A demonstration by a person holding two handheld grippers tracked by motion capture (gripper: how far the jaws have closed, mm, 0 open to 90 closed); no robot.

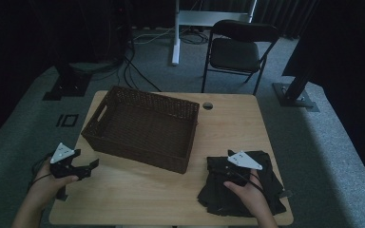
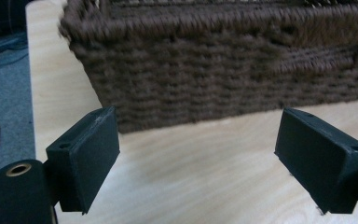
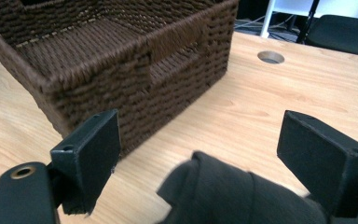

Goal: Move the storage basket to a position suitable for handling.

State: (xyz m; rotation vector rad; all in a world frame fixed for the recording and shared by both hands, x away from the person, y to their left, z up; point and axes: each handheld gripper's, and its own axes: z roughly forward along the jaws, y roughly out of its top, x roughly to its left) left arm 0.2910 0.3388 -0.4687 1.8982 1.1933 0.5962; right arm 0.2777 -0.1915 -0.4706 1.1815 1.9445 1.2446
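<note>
My left hand (image 1: 47, 186): at the near left corner of the table (image 1: 228, 128), wrapped round the left tongs (image 1: 86, 169).
Left tongs: jaws spread wide apart with nothing between them, hovering over bare wood and pointing toward the basket (image 1: 142, 126); in the left gripper view the tongs (image 2: 200, 158) look straight at the basket's woven wall (image 2: 223, 65), which is near but not touched.
My right hand (image 1: 248, 192): at the near right of the table, resting over the dark cloth (image 1: 240, 183) and holding the right tongs (image 1: 228, 164).
Right tongs: jaws wide apart, gripping nothing; in the right gripper view the tongs (image 3: 198, 154) stand above the cloth, and a rounded fold of the cloth (image 3: 233, 191) rises between the jaws without either pad pressing it.
Dark cloth: a crumpled black heap lying flat on the near right part of the table, just right of the basket's near corner, apart from it.
Basket: brown wicker, rectangular, set at a slant in the middle-left of the table; nothing shows inside; a handle slot in its left end wall.
Table: light wood, with a round cable hole (image 1: 207, 105) near the far edge.
Beyond the table: a black folding chair (image 1: 237, 50) on grey carpet, with cables (image 1: 133, 71) trailing on the floor to its left.
</note>
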